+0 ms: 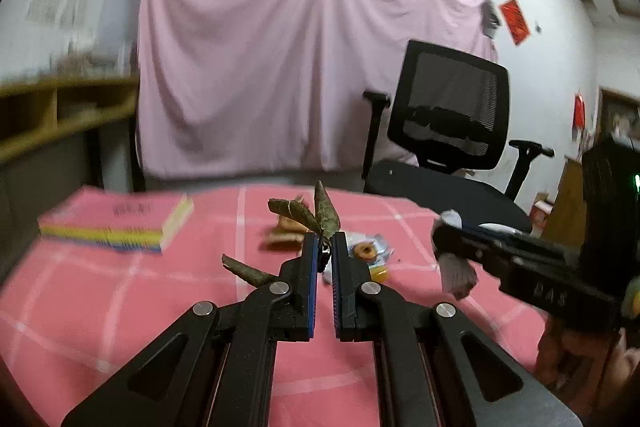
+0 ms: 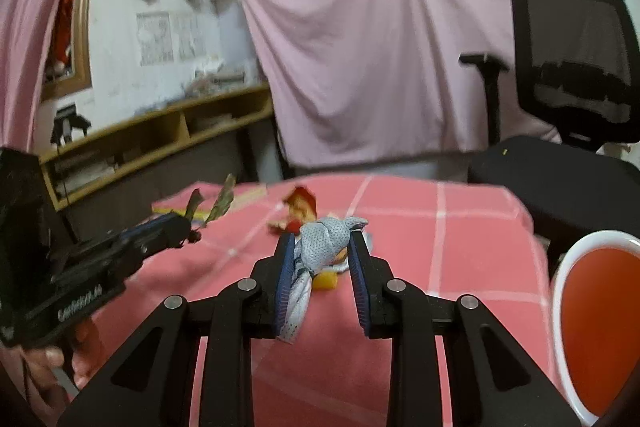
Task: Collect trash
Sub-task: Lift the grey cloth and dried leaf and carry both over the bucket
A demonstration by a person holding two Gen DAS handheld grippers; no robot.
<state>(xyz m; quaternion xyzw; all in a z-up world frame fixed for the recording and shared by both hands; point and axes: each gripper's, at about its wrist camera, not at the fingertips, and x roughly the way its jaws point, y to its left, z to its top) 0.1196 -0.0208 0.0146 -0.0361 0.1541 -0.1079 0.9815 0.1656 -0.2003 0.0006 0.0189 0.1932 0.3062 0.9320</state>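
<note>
In the left wrist view my left gripper (image 1: 325, 251) is shut on the stem of a dry leafy twig (image 1: 308, 213), held above the pink checked tablecloth (image 1: 120, 299). One leaf (image 1: 248, 270) hangs off to its left. My right gripper (image 2: 322, 253) is shut on a crumpled grey-white tissue (image 2: 326, 247), lifted off the cloth. Each gripper shows in the other's view: the right gripper (image 1: 450, 247) with its tissue (image 1: 458, 277), and the left gripper (image 2: 188, 227) with the twig (image 2: 222, 203). On the cloth lie a snack wrapper (image 1: 366, 251), a brown wrapper (image 1: 286, 233) and a yellow scrap (image 2: 326, 281).
A pink book (image 1: 116, 223) lies at the table's far left. A white bowl with a red inside (image 2: 592, 323) stands at the near right. A black office chair (image 1: 448, 115) stands behind the table, before a pink sheet (image 1: 280, 67). A person's hand (image 2: 52, 367) holds the left gripper.
</note>
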